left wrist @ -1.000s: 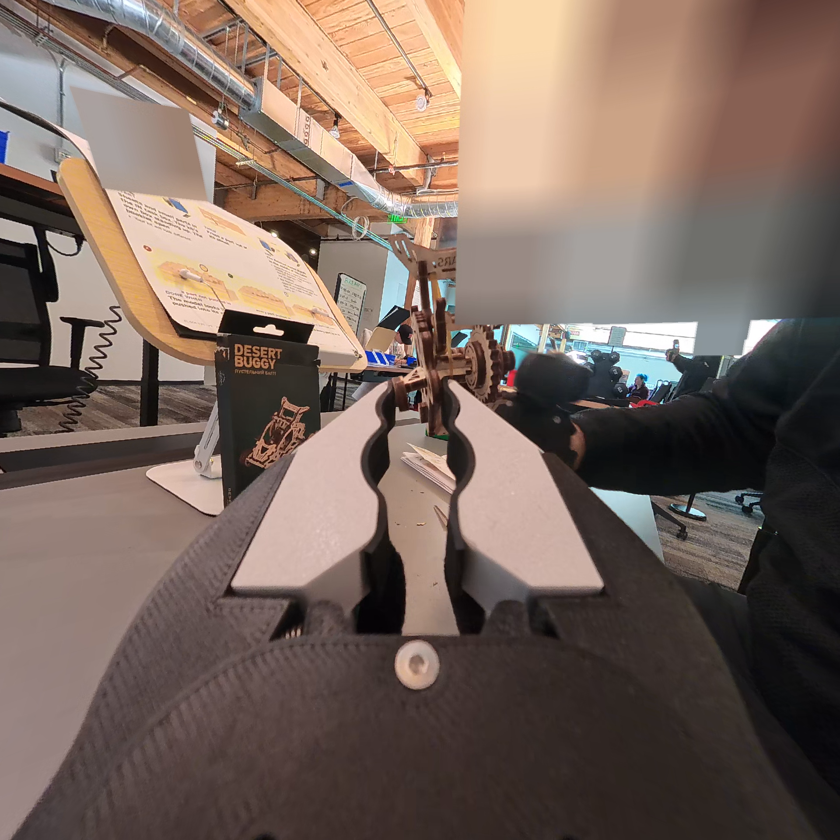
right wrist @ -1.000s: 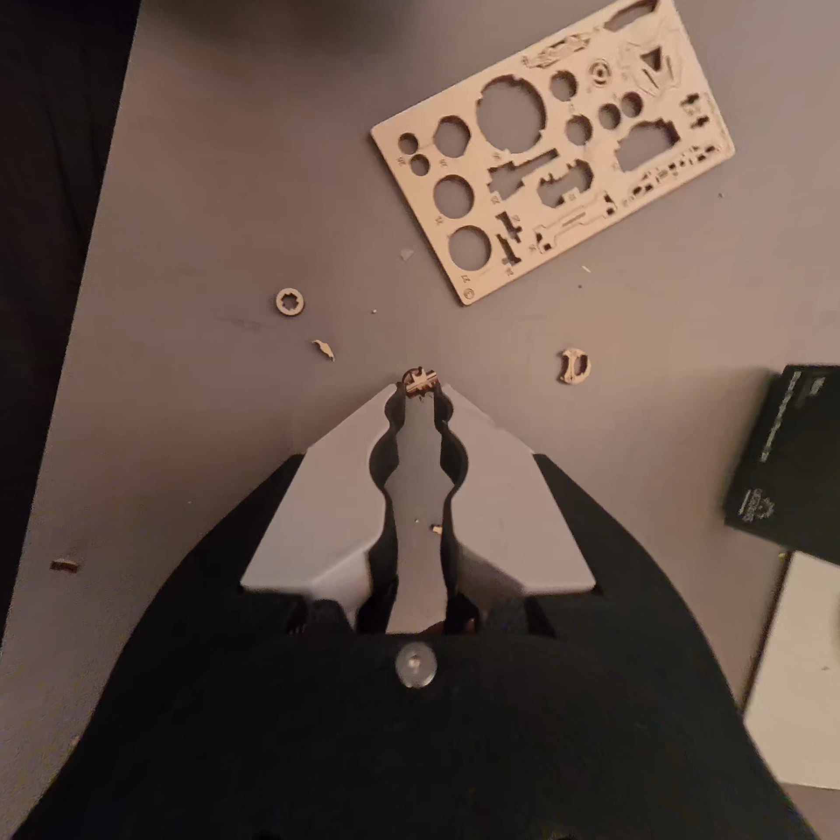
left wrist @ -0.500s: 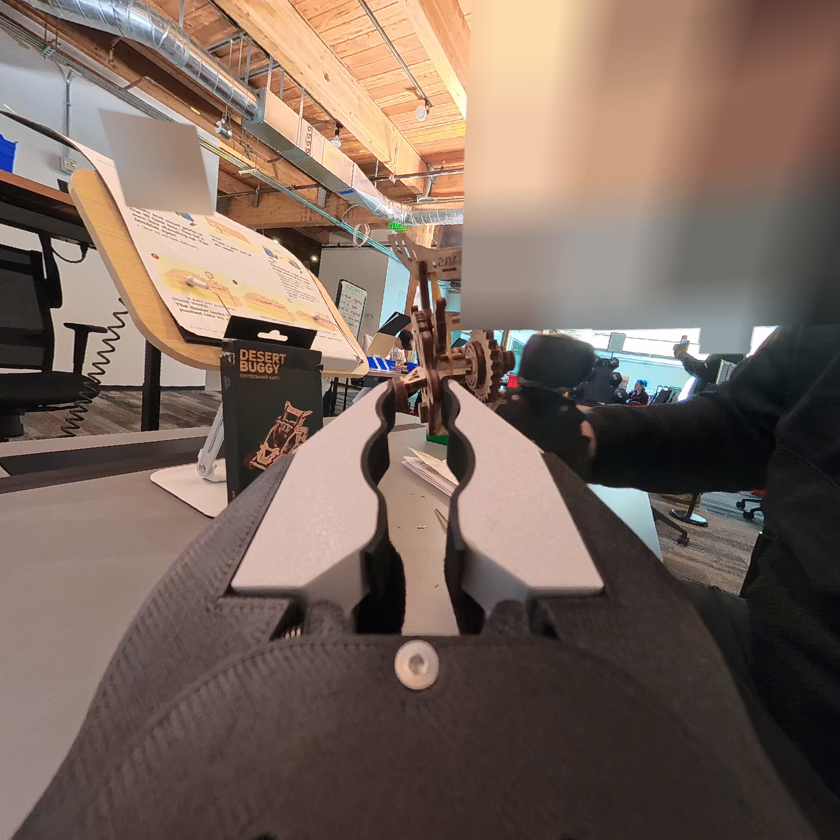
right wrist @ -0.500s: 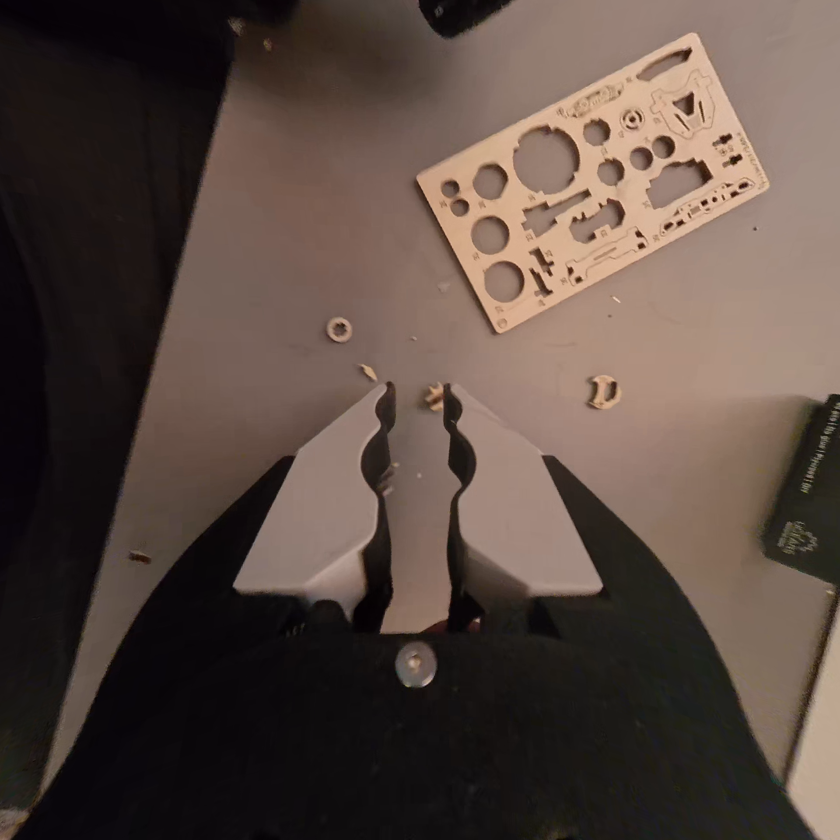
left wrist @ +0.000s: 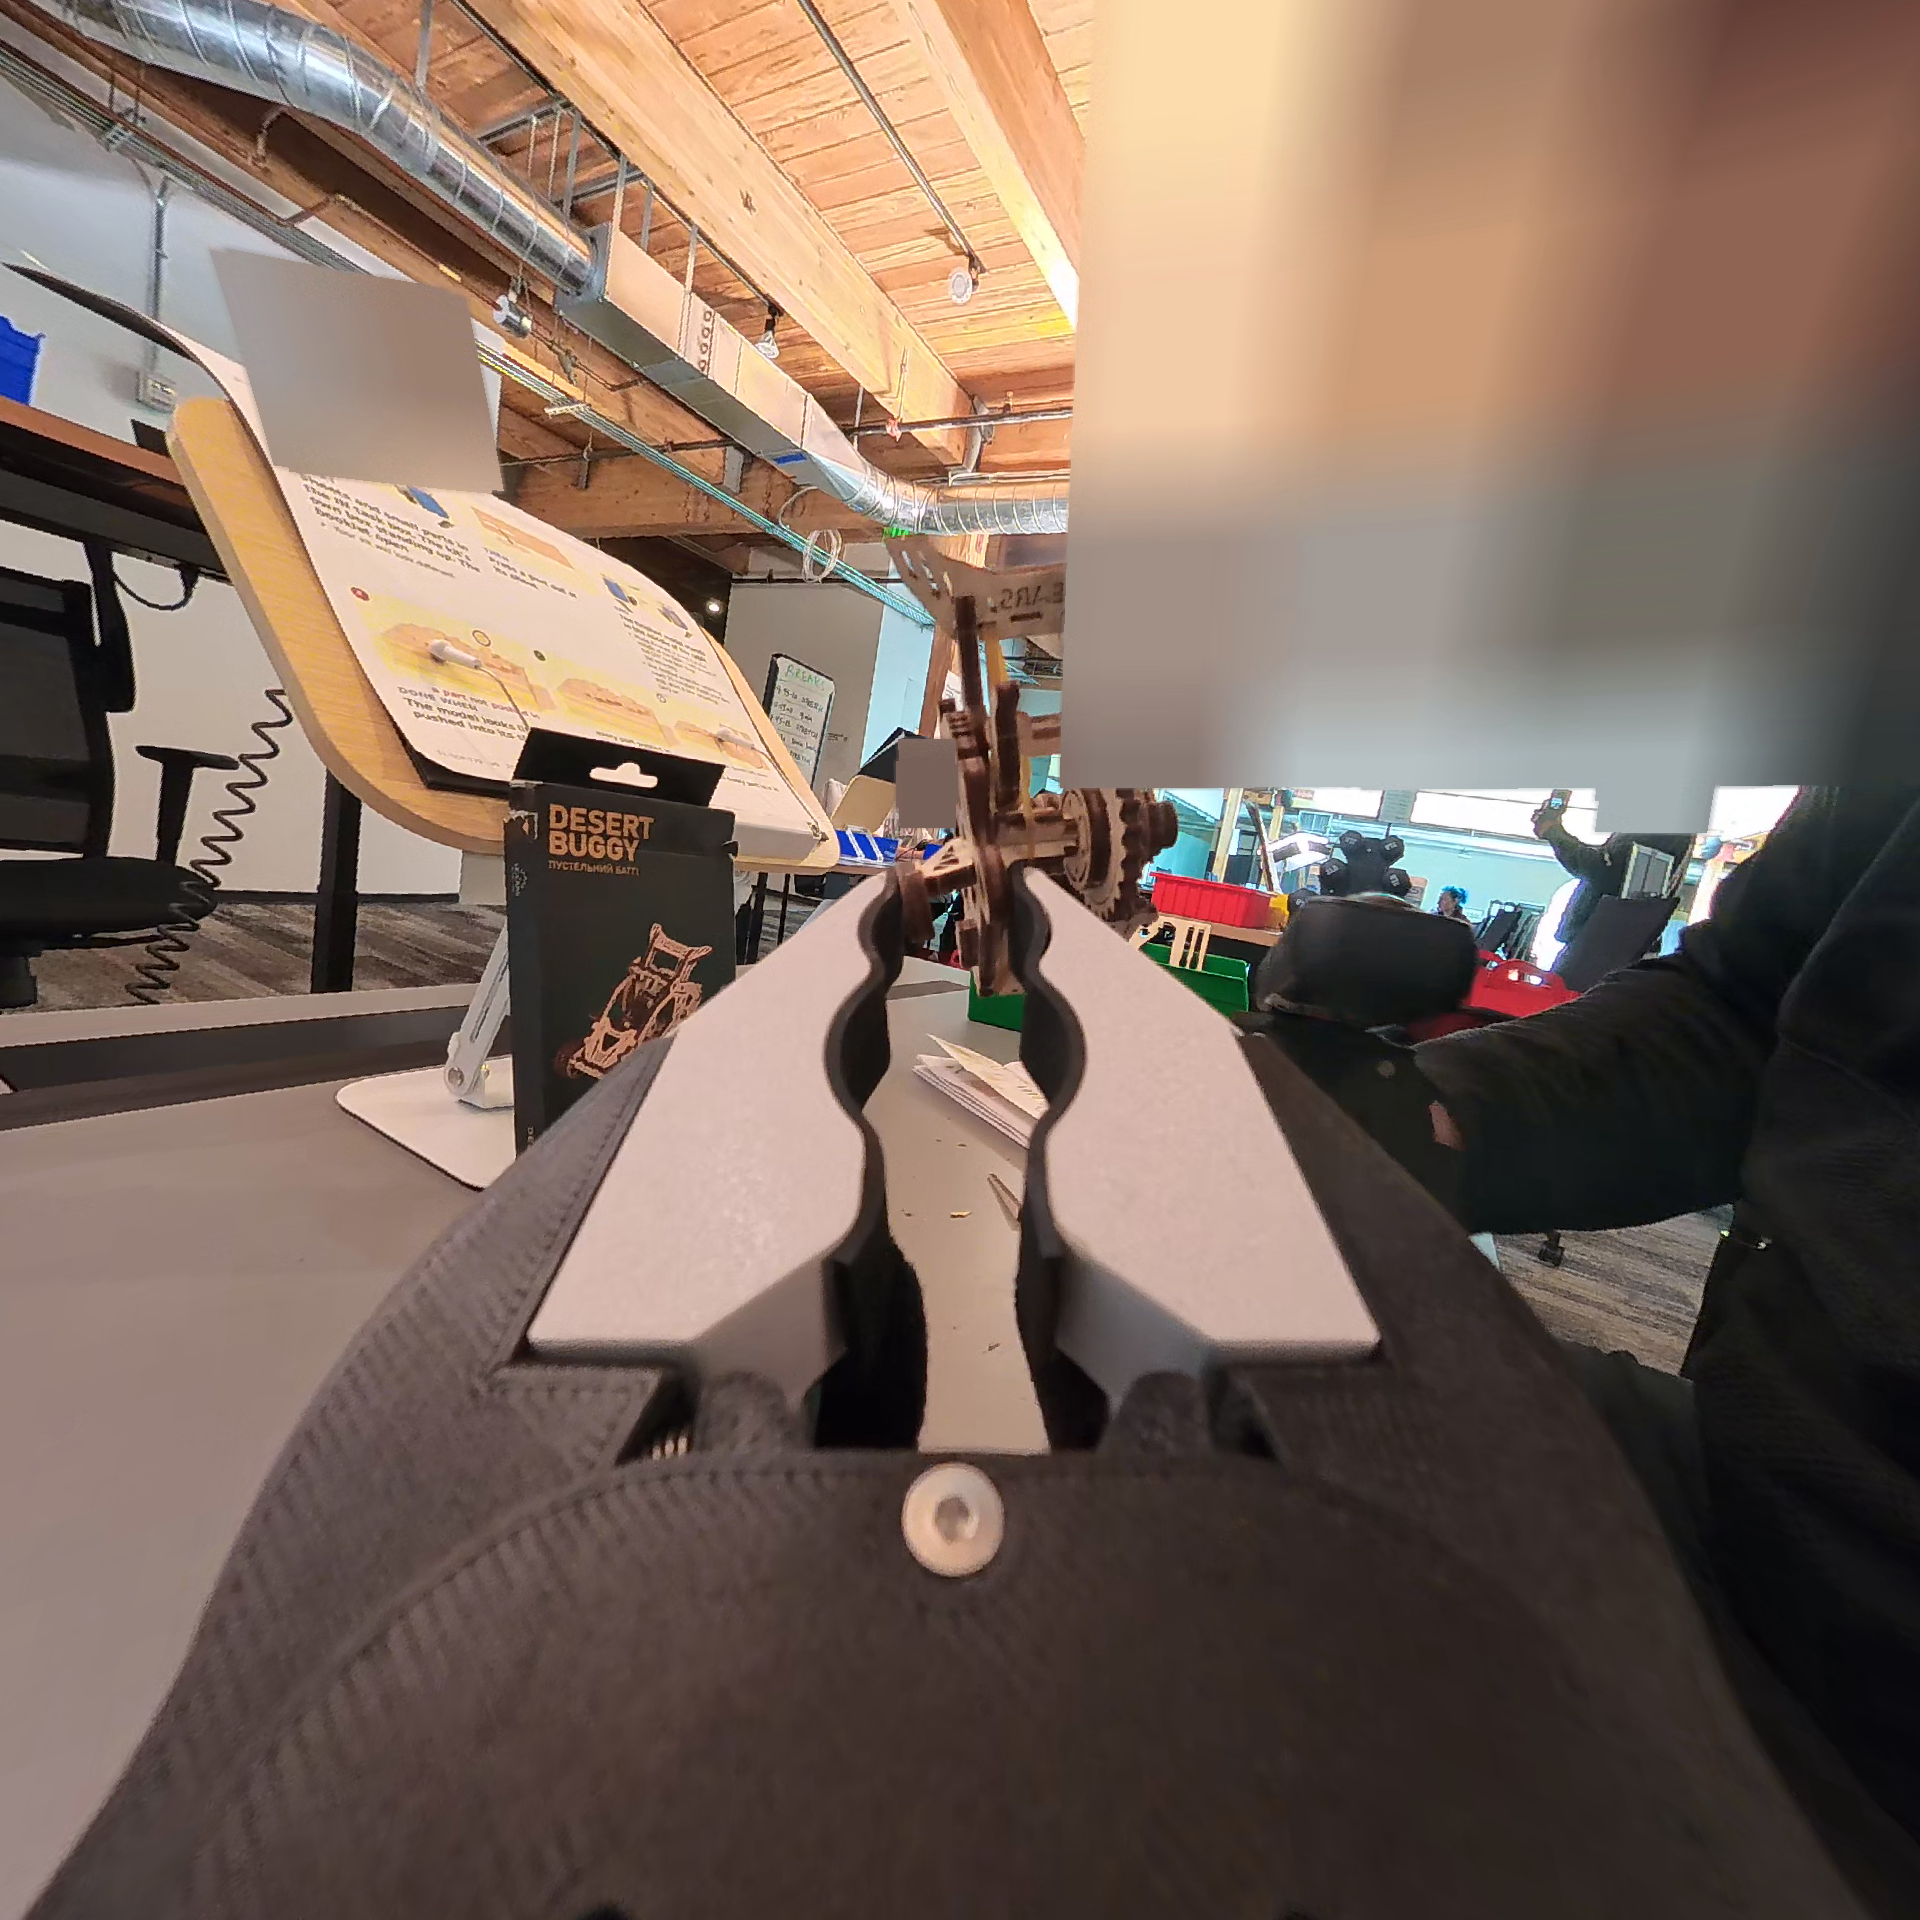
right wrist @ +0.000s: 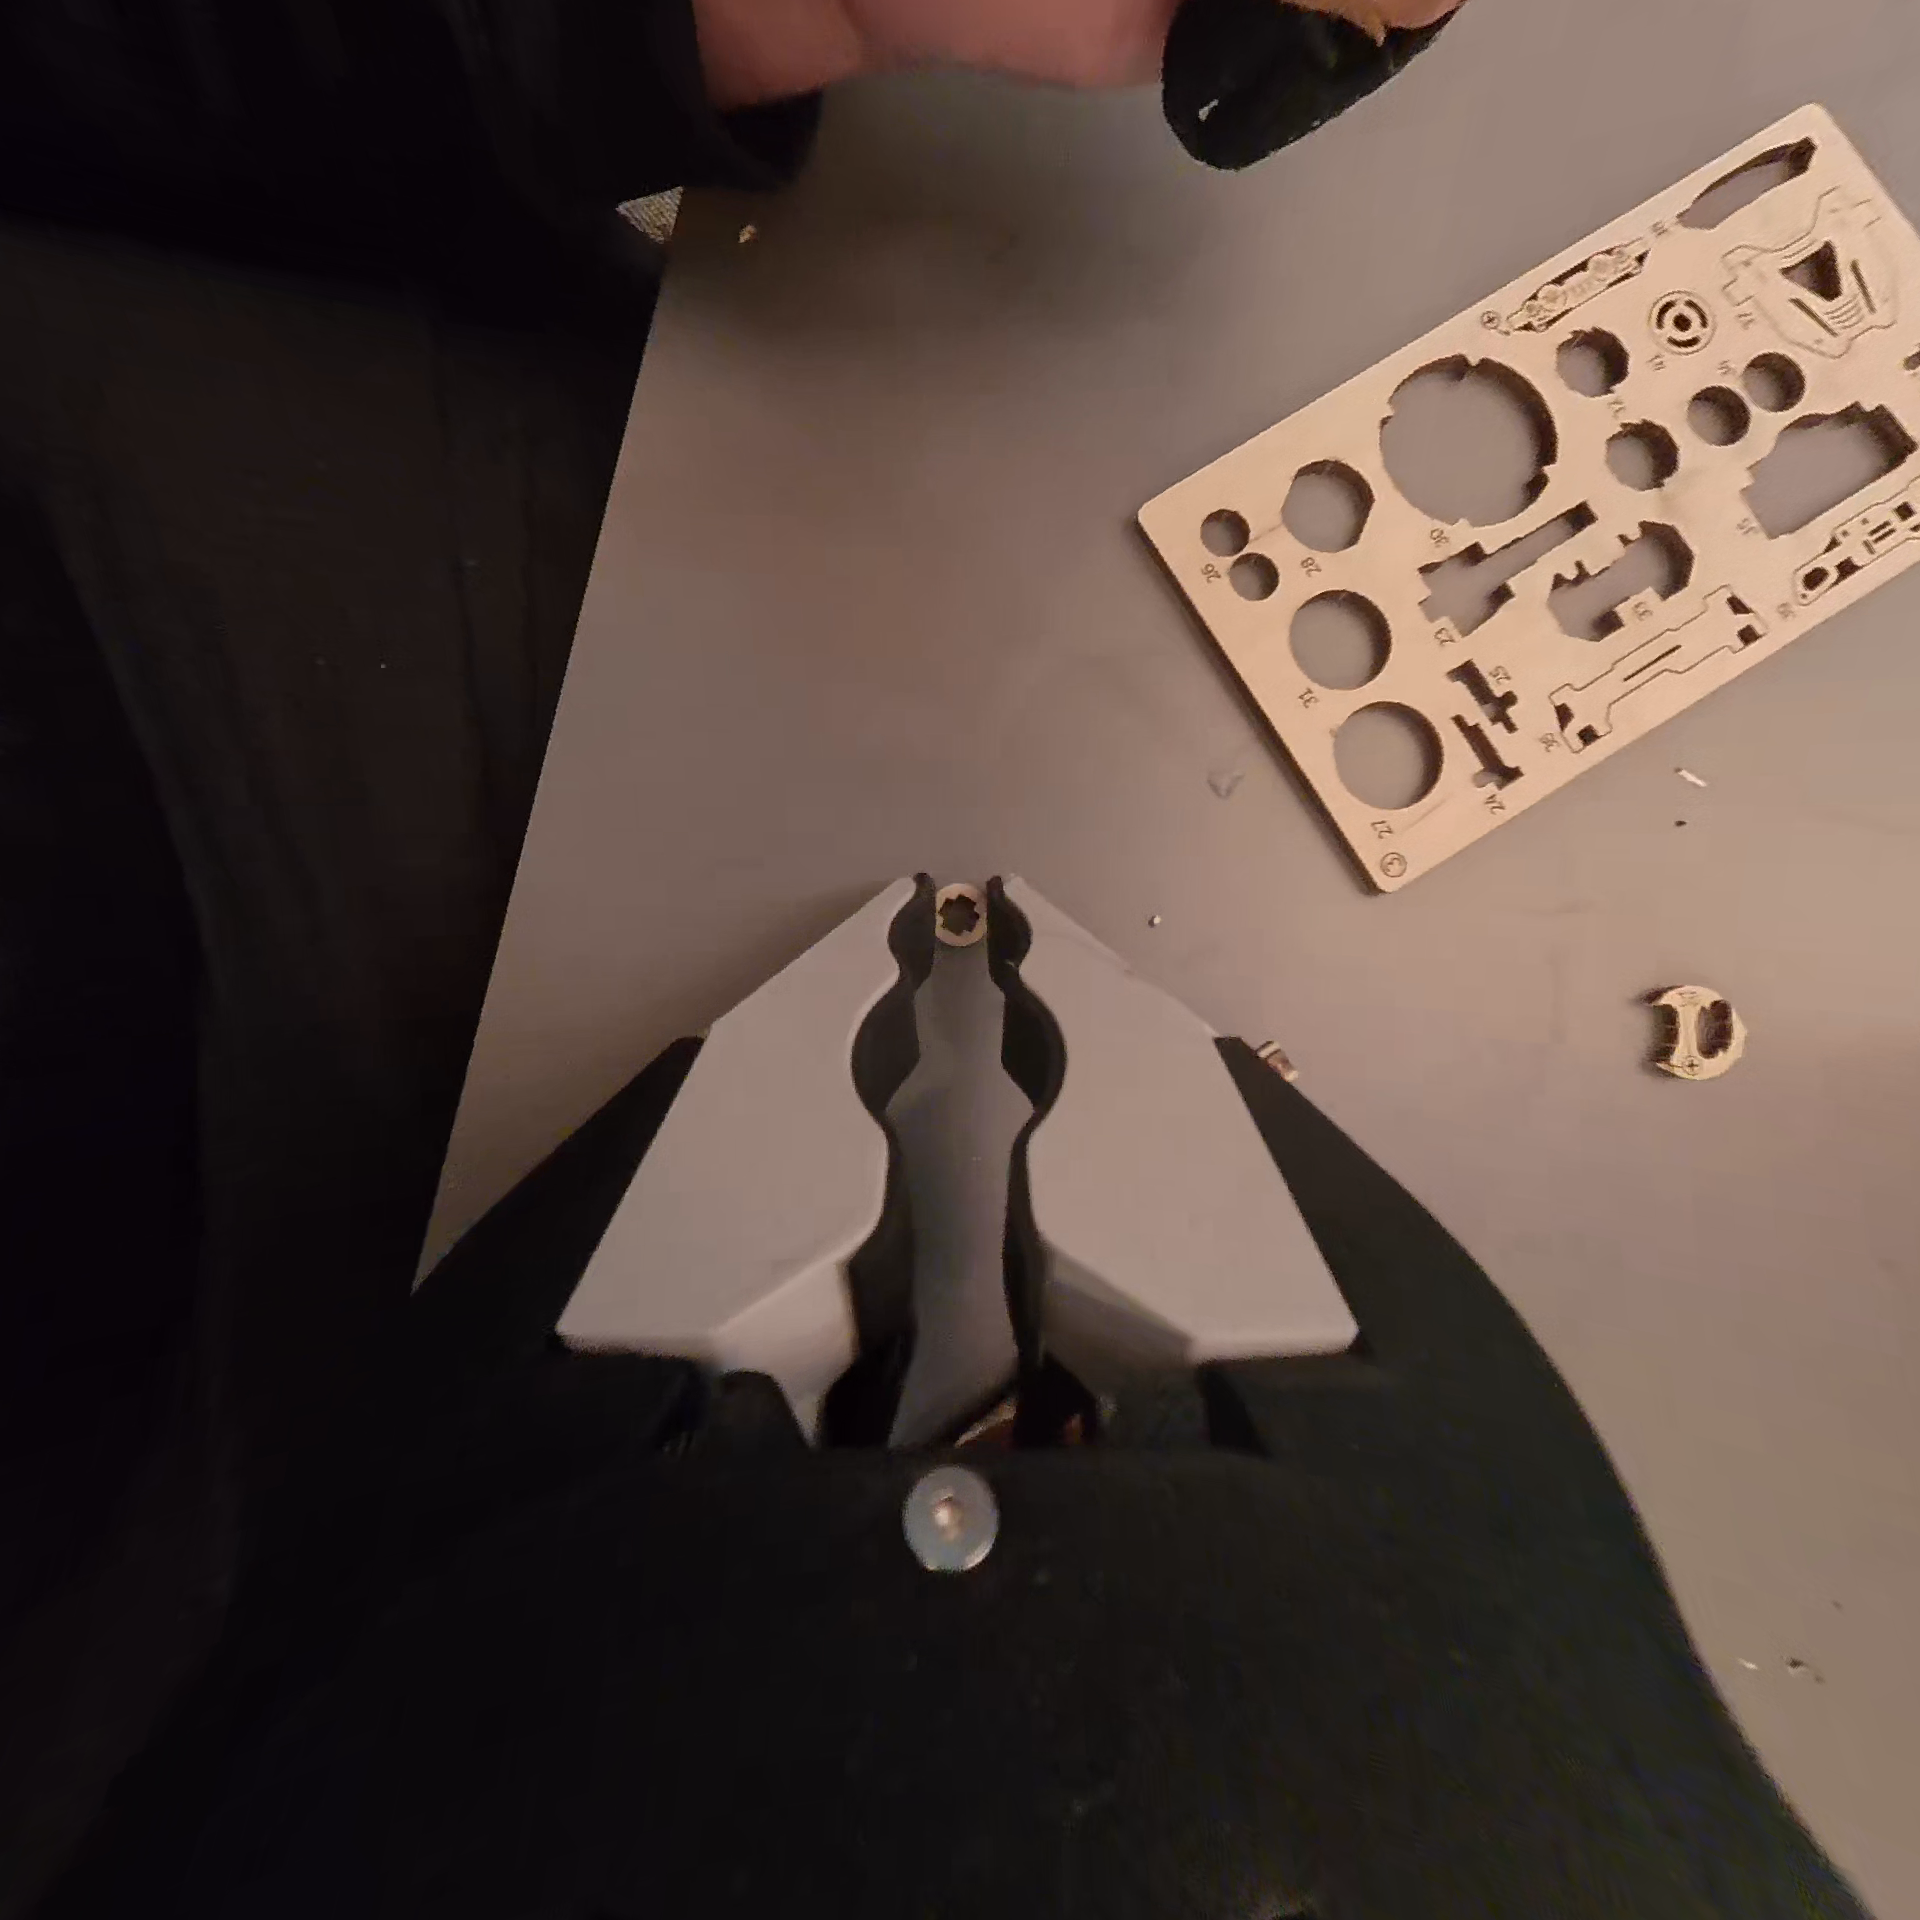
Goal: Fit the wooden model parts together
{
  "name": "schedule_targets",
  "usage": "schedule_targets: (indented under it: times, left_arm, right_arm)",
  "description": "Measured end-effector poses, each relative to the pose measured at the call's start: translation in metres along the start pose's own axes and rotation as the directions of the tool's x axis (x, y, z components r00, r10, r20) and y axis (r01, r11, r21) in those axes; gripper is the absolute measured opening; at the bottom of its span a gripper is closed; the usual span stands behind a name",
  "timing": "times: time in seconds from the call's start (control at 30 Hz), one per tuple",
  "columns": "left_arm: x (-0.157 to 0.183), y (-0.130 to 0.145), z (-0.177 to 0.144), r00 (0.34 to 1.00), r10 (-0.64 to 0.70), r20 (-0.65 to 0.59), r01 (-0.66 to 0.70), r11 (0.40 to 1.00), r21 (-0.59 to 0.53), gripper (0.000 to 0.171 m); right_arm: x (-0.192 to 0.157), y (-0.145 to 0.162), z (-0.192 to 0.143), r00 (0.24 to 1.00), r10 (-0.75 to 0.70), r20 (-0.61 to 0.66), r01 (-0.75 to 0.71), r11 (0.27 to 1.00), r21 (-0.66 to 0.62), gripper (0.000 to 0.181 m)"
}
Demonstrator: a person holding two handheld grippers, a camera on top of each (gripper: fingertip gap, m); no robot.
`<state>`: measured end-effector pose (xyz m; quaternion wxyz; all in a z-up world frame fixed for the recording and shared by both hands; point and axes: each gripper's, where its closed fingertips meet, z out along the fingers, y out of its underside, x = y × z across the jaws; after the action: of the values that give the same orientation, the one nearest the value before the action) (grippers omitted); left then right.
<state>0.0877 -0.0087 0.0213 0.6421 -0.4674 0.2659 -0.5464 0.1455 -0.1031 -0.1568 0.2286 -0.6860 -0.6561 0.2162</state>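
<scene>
My left gripper (left wrist: pixel 961 883) is shut on a dark wooden gear assembly (left wrist: pixel 1081 842) and holds it upright above the grey table (left wrist: pixel 208 1247). A pale wooden plate tops the assembly. My right gripper (right wrist: pixel 958 896) points down at the table (right wrist: pixel 935 520), with its tips shut on a small pale wooden ring (right wrist: pixel 958 916) with a toothed hole. The ring lies flat between the tips. I cannot tell whether it is lifted off the table.
A punched-out wooden parts sheet (right wrist: pixel 1538 499) lies at the upper right. A half-round wooden piece (right wrist: pixel 1691 1031) lies to the right. A black kit box (left wrist: pixel 618 935) and an instruction stand (left wrist: pixel 499 623) stand at the left. A person's dark sleeve (left wrist: pixel 1662 1039) is at the right.
My right gripper opened and let go of a small cross-shaped piece, moved left over the table, and closed on the wooden ring. My left gripper kept its hold and shifted slightly.
</scene>
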Motion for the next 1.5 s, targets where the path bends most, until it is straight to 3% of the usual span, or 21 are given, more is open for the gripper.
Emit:
schedule_targets:
  times: [0.17, 0.27, 0.43, 0.53, 0.93, 1.03, 1.23, 1.5]
  left_arm:
    - [0.000, -0.001, 0.000, 1.000, -0.005, -0.004, 0.005, 1.000, 0.008, 0.017]
    - [-0.001, 0.001, 0.000, 1.000, -0.008, -0.005, 0.008, 1.000, 0.004, 0.017]
    - [-0.004, 0.002, -0.001, 1.000, -0.013, 0.000, 0.013, 1.000, 0.008, 0.017]
    - [-0.004, 0.003, 0.000, 1.000, -0.017, -0.004, 0.017, 1.000, 0.008, 0.017]
    - [0.003, 0.003, 0.003, 1.000, -0.007, -0.014, 0.007, 1.000, 0.003, 0.017]
    - [0.002, 0.004, 0.002, 1.000, -0.008, -0.014, 0.008, 1.000, 0.001, 0.017]
    - [0.000, 0.006, 0.001, 1.000, -0.019, -0.013, 0.020, 1.000, 0.005, 0.017]
    - [-0.002, 0.008, 0.000, 1.000, -0.027, -0.010, 0.027, 1.000, 0.005, 0.017]
  right_arm:
    - [0.022, -0.003, -0.031, 0.999, 0.040, -0.020, -0.038, 0.995, 0.095, 0.000]
    - [0.030, 0.004, -0.042, 0.999, 0.033, -0.025, -0.031, 0.996, 0.079, 0.000]
    - [-0.026, 0.007, -0.038, 0.995, -0.020, 0.097, 0.013, 0.997, 0.075, 0.024]
    - [-0.052, 0.011, -0.025, 0.991, -0.062, 0.115, 0.054, 0.996, 0.070, 0.024]
    - [-0.058, 0.015, -0.009, 0.984, -0.128, 0.123, 0.120, 0.990, 0.071, 0.009]
    - [-0.041, 0.010, -0.018, 0.994, -0.079, 0.071, 0.071, 0.992, 0.108, 0.009]
    - [0.033, 0.010, -0.045, 0.995, 0.019, -0.100, -0.005, 0.989, 0.146, 0.008]
    - [0.051, 0.014, -0.037, 0.995, -0.102, -0.019, 0.103, 0.988, 0.115, 0.008]
